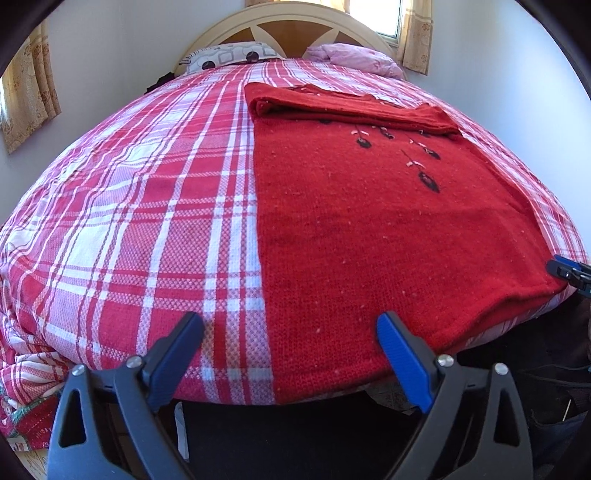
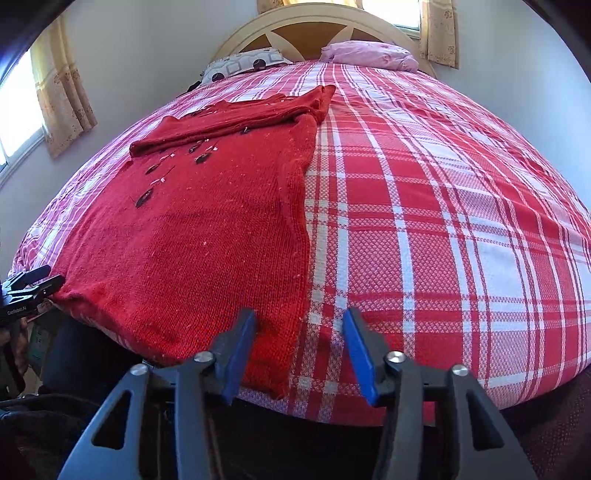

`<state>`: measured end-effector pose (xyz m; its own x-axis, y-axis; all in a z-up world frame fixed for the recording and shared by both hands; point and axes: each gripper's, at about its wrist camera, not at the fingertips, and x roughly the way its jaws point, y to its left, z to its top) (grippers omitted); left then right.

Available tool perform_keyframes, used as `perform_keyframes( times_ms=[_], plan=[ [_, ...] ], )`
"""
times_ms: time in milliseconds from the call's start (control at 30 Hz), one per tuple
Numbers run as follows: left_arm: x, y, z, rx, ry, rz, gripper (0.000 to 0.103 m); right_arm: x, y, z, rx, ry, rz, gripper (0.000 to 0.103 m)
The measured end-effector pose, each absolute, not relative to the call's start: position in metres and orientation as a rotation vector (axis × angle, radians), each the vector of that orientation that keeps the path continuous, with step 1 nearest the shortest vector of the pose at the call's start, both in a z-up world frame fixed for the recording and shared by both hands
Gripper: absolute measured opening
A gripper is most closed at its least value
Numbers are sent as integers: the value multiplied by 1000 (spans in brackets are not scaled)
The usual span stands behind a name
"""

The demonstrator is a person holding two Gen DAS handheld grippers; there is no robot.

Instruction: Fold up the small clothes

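Jaws stand wide on our left hand-held gripper (image 1: 290, 325), which hovers at the near bottom corner of the red knit sweater (image 1: 369, 229), one finger over bare plaid and the other over the knit. Our right hand-held gripper (image 2: 299, 323) is a little narrower but also spread and empty, straddling the opposite bottom corner where the sweater's side edge meets the bedspread (image 2: 443, 221). We judge that both sit at the hem corners so the lower half can be lifted and carried up over the upper half.

The sweater lies flat on the bed with its hem at the near edge of the mattress and slightly draped over it. Its sleeves (image 1: 351, 107) are already laid across the chest in a thick band near the neckline, which would explain why only a bottom-to-top fold seems left. A dark embroidered flower motif (image 1: 399, 155) runs down the front just below that band.

Farther off, a grey patterned pillow (image 2: 243, 62) and a pink pillow (image 2: 369, 53) rest against the curved headboard (image 2: 314, 26), well apart from the garment, with curtains (image 2: 62, 81) at the windows. Nothing on the plaid blocks the fold; whether the hem corner hanging off the mattress edge is a single layer is hard to tell through the fisheye.
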<state>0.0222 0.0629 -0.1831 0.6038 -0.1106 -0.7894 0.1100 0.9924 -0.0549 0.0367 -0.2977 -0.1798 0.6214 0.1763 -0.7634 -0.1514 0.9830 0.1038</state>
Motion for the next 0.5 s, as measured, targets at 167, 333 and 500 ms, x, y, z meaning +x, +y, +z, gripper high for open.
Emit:
perform_keyframes(
  times_ms=[167,333,500],
  plan=[
    [16,60,-182,6,909,-140,88,33,-299,-180,44,884,205,44],
    [13,56,-180,7,911,-161,73,30,-297,-180,49,892,233,34],
    [9,48,-175,4,918,-217,42,30,-296,-182,93,914,291,20]
  ],
)
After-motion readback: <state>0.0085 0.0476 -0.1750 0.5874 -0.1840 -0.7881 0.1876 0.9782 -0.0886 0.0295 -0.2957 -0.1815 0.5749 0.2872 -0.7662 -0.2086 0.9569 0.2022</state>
